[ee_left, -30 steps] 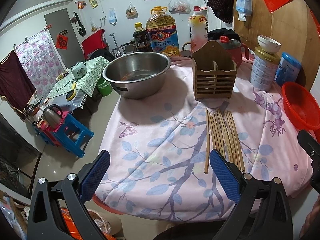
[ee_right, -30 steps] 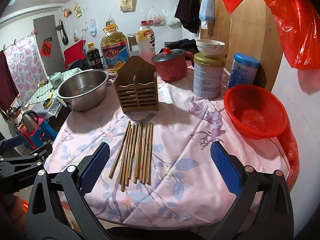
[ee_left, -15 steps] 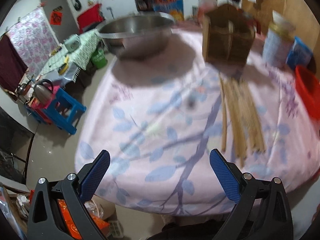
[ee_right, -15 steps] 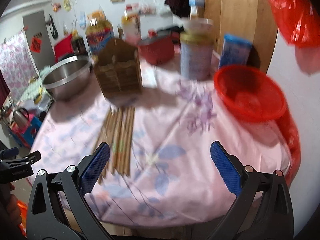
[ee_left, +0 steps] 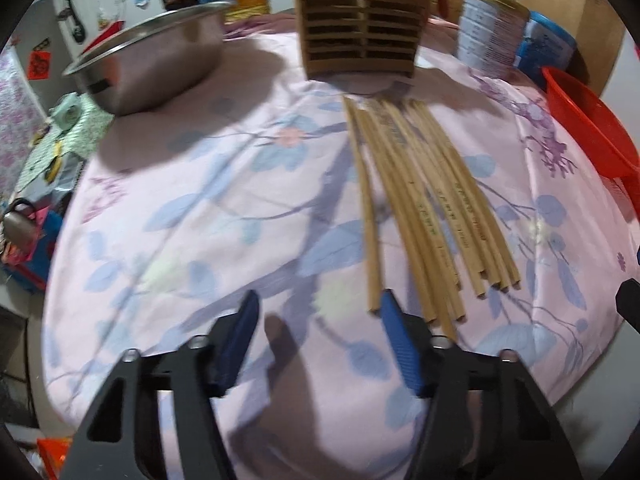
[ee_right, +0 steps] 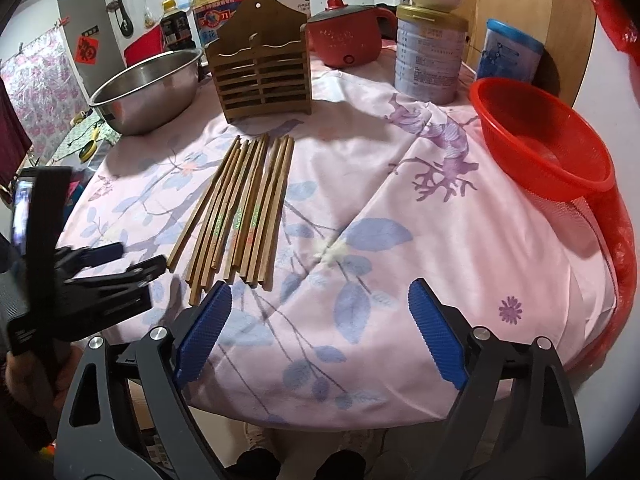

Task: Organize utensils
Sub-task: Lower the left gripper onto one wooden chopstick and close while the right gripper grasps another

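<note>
Several wooden chopsticks [ee_left: 420, 208] [ee_right: 240, 208] lie side by side on the flowered tablecloth, in front of a slatted wooden holder [ee_left: 360, 32] [ee_right: 260, 68]. My left gripper [ee_left: 319, 296] hovers low over the cloth at their near ends, jaws closing. The near end of the leftmost chopstick [ee_left: 368, 216] lies just inside its right finger [ee_left: 400, 344], and no pad presses on it. In the right wrist view the left gripper [ee_right: 143, 254] shows at the left. My right gripper [ee_right: 320, 284] is wide, closing slightly, with only cloth between its fingers, just right of the chopstick ends.
A steel bowl [ee_right: 148, 88] [ee_left: 152, 60] stands left of the holder. A red electric pot [ee_right: 348, 40], a tin with a bowl on top [ee_right: 430, 60] and a blue canister [ee_right: 512, 56] stand behind. A red basket [ee_right: 540, 140] sits at the right edge.
Both grippers have come down toward the table and tilted more steeply. The left gripper's jaws have narrowed to about half and now sit at the near ends of the chopsticks.
</note>
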A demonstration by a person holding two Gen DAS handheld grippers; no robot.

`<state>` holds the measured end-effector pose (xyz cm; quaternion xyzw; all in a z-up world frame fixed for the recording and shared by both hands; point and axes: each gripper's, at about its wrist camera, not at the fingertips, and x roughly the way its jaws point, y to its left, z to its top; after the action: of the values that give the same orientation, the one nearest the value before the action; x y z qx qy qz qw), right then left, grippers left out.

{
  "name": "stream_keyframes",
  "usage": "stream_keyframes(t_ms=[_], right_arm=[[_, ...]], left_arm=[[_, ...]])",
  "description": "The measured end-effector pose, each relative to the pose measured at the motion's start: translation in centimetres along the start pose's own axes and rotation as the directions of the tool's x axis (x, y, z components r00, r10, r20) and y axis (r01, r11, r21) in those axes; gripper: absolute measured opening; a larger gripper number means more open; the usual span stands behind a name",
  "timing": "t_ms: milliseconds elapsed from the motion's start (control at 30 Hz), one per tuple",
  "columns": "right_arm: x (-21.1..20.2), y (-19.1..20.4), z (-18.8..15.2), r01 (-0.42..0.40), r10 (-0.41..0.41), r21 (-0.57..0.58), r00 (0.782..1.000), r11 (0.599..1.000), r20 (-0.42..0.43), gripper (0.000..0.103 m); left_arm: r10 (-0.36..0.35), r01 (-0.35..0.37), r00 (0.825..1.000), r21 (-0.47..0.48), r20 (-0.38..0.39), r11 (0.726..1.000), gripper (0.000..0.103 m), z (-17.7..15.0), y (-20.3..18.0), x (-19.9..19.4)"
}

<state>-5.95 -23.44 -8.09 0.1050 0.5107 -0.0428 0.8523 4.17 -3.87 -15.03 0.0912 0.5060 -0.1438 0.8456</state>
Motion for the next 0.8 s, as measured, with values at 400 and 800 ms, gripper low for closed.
stream_keyframes(t_ms=[400,800], right_arm=[[2.7,1.1,-0.9,-0.072,0.074,-0.076,0.997,0.995,0.017,0.057],[7.6,2.9,-1.4,-0.127,0.127,-0.072,0.992,0.989,-0.007,0.027]], left_arm=[[-0.031,0.032,0.999,-0.025,0.038,0.999,0.006,0.9,0.8,-1.8],[0.009,-0.006,0.999,-0.053,0.054,0.999,0.006,-0.3,3.6,-6.5]])
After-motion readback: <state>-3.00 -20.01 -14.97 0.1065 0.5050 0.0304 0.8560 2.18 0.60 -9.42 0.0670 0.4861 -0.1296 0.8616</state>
